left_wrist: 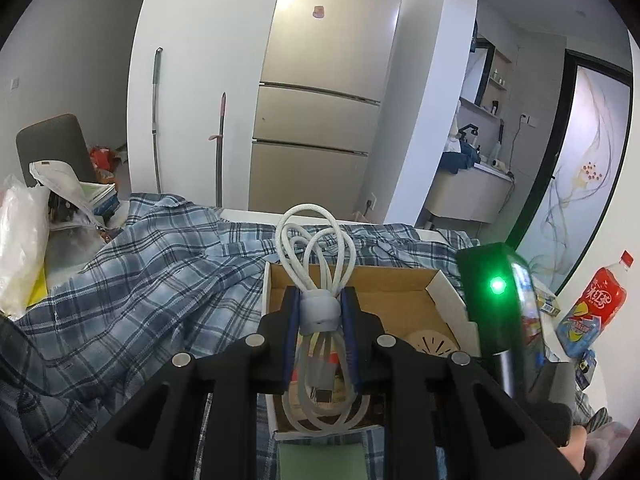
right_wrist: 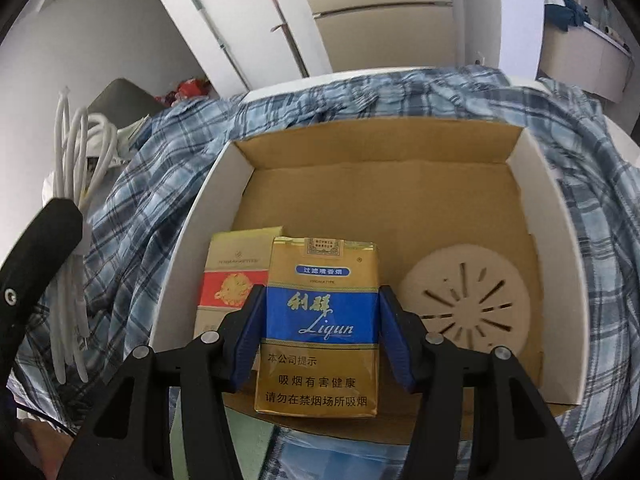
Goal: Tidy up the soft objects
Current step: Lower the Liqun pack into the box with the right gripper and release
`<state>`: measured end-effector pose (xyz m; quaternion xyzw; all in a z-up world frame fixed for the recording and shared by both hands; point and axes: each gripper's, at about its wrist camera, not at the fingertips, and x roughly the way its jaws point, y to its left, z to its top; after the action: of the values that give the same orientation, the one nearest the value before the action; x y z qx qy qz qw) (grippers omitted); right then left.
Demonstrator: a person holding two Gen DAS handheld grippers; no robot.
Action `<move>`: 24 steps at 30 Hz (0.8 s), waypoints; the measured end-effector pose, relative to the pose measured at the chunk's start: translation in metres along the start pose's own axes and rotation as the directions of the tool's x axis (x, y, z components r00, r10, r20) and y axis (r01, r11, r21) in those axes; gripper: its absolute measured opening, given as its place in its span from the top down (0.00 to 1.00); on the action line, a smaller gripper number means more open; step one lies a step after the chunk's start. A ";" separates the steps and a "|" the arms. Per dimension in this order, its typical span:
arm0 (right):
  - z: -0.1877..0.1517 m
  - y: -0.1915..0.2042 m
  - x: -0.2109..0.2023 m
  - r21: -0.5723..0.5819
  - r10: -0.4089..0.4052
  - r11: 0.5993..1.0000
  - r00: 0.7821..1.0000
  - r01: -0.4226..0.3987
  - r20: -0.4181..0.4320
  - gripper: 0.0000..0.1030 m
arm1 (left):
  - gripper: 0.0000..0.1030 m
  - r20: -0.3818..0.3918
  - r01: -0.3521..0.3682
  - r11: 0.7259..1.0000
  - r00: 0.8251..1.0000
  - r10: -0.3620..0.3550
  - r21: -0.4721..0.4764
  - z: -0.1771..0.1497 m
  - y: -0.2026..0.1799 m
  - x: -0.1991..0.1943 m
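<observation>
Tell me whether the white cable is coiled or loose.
Coiled: the white cable is looped into a bundle, cinched by a grey strap, and held in the left tongs.

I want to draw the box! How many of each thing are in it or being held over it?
Cigarette packs: 2, the blue and gold pack in the right tool and the red and cream pack.
White cable bundles: 1, in the left tool.
Round slotted discs: 1.
Total: 4
</observation>
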<state>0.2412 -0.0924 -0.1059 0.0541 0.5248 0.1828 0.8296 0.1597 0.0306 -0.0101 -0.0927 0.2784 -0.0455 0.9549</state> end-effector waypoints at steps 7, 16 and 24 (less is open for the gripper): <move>-0.001 0.008 -0.001 -0.002 0.009 1.000 1.000 -0.009 0.005 0.38 | 0.79 0.016 0.005 1.000 1.000 -0.005 0.000 0.001 0.000 -0.007; 0.003 -0.011 -0.024 0.016 0.014 1.000 1.000 -0.015 0.013 0.34 | 0.79 -0.013 0.062 0.998 0.998 -0.062 -0.018 -0.002 0.002 0.002; -0.005 -0.066 -0.077 0.076 -0.069 0.995 0.988 0.059 0.137 0.34 | 0.79 -0.124 0.051 0.997 0.991 -0.057 -0.054 -0.016 0.005 0.043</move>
<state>0.2235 -0.1818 -0.0614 0.0796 0.4732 0.1329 0.8672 0.1875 0.0267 -0.0470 -0.1213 0.3363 -0.0700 0.9313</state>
